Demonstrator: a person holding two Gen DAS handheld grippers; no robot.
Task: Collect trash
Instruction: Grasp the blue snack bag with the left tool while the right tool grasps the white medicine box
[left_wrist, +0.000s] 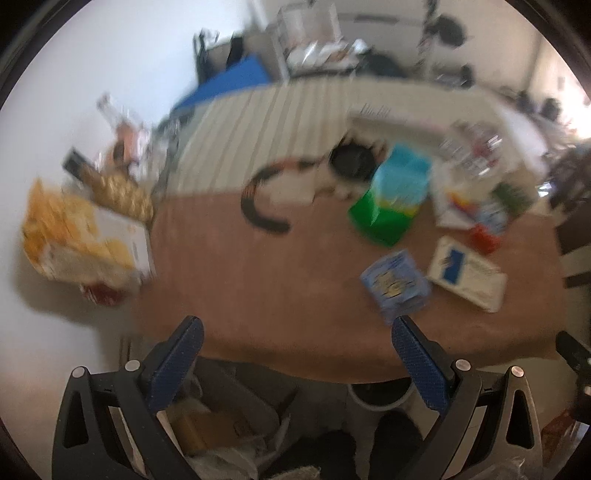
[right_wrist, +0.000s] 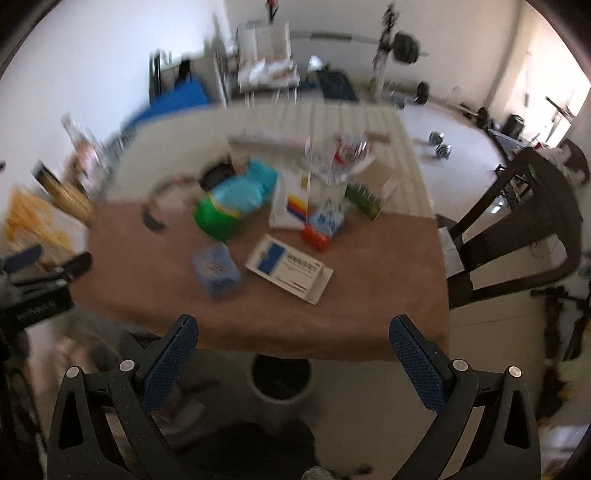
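Note:
Both views are blurred. A table with a brown cloth (left_wrist: 258, 280) (right_wrist: 155, 280) holds trash: a blue packet (left_wrist: 397, 284) (right_wrist: 216, 271), a white and blue flat box (left_wrist: 467, 277) (right_wrist: 290, 271), a green and blue bag (left_wrist: 391, 195) (right_wrist: 231, 203), an orange and blue carton (right_wrist: 321, 225) and a white box with coloured stripes (right_wrist: 290, 203). My left gripper (left_wrist: 297, 354) is open and empty above the table's near edge. My right gripper (right_wrist: 293, 350) is open and empty, also above the near edge. The left gripper also shows in the right wrist view (right_wrist: 48, 269).
A round bin (right_wrist: 280, 380) (left_wrist: 380, 395) stands on the floor under the table's near edge. A cat (left_wrist: 295, 184) lies at the table's far side. A dark wooden chair (right_wrist: 517, 236) stands right of the table. Boxes (left_wrist: 88, 236) sit on the floor at the left.

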